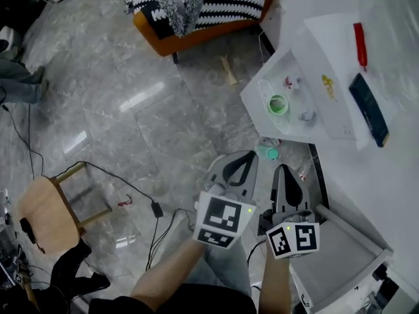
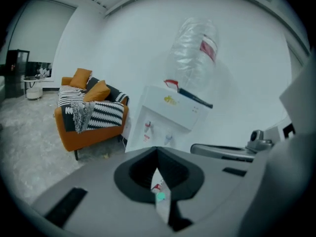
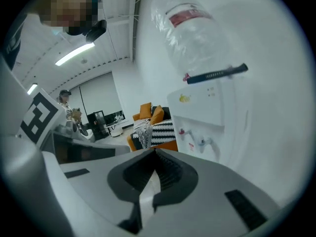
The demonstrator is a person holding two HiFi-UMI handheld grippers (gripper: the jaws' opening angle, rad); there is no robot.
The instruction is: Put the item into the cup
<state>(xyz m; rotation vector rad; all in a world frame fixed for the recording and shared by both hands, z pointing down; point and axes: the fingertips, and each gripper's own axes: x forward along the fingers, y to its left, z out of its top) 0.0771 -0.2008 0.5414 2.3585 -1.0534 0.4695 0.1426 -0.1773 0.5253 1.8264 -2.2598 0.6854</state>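
Observation:
A green cup (image 1: 277, 104) sits in the tap recess of the white water dispenser (image 1: 314, 90). On the floor below it lie a small teal thing (image 1: 267, 152) and a small red-and-white thing (image 1: 302, 170); which is the item I cannot tell. Both grippers are held side by side above the floor, short of the dispenser. My left gripper (image 1: 239, 165) is shut, its jaws meeting with nothing between them (image 2: 157, 154); a teal speck shows through the slit below them. My right gripper (image 1: 283, 172) also looks shut and empty (image 3: 156, 154).
An orange sofa (image 1: 196, 12) with a striped blanket stands at the back. A wooden stool (image 1: 49, 214) and floor cables (image 1: 154, 208) lie to the left. A grey box (image 1: 340, 260) is at the lower right. A clear water bottle (image 2: 193, 53) tops the dispenser.

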